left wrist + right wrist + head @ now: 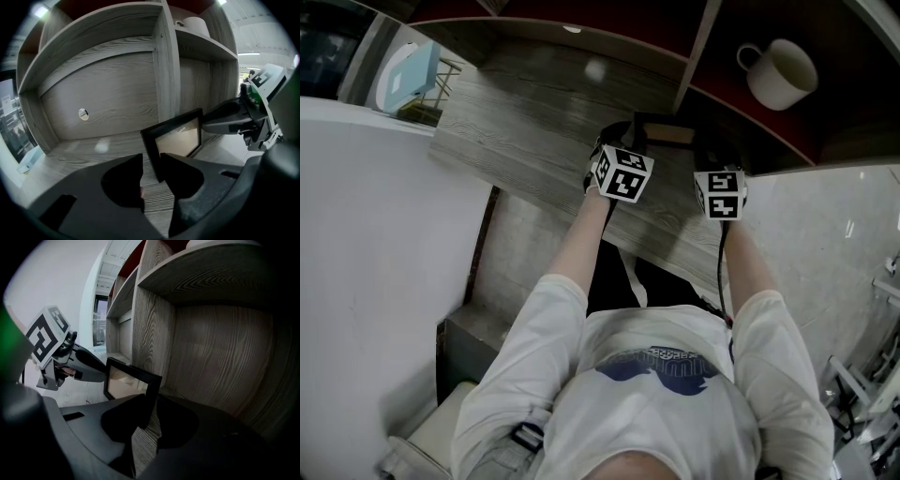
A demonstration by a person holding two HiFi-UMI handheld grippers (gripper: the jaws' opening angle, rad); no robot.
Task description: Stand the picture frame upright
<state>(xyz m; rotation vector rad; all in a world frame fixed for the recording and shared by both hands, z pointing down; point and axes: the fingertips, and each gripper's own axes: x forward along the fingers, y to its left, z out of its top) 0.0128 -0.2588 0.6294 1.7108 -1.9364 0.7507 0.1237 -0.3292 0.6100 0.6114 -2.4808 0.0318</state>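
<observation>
The black picture frame (178,138) stands upright on the grey wood shelf (534,141), close to the vertical divider (166,70). In the head view only its dark top (661,129) shows between the two grippers. My left gripper (151,161) is at the frame's left edge; the edge lies between its jaws with a slim gap at the left jaw, so it is open. My right gripper (151,401) is shut on the frame's right edge (152,390). Each gripper shows in the other's view: the right gripper (225,123), the left gripper (93,369).
A white mug (783,73) stands in the compartment right of the divider, on a higher shelf. The back panel has a round hole (83,113). A wire rack with a light blue item (412,80) sits at the shelf's far left. The person's torso fills the lower part of the head view.
</observation>
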